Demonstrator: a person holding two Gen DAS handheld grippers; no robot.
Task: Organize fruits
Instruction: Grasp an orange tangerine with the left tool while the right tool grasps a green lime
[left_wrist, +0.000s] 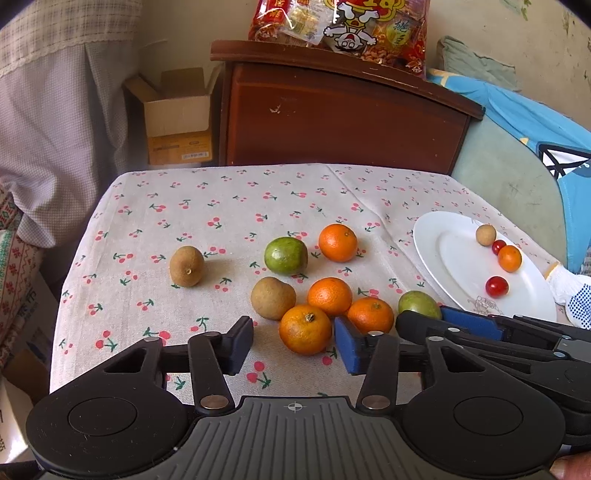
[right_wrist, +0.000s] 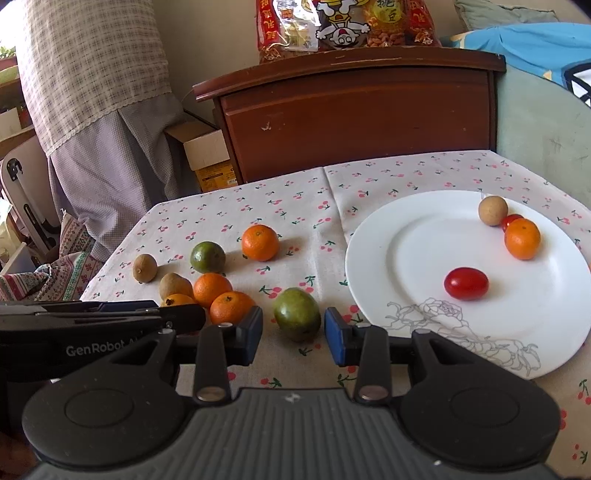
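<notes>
Orange, round mandarin (left_wrist: 305, 328) sits at twelve o'clock between the left gripper (left_wrist: 293, 349)'s part-open, empty jaws; right gripper (right_wrist: 293, 338), likewise part-open and empty, faces a green fruit (right_wrist: 296, 314).

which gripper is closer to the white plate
Right. The right gripper sits just beside the white plate's near rim, straddling a green fruit. The left gripper is farther over, at the orange cluster.

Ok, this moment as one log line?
left hand-held gripper: open around orange | right hand-held gripper: open around green fruit | plate: four fruits
</notes>
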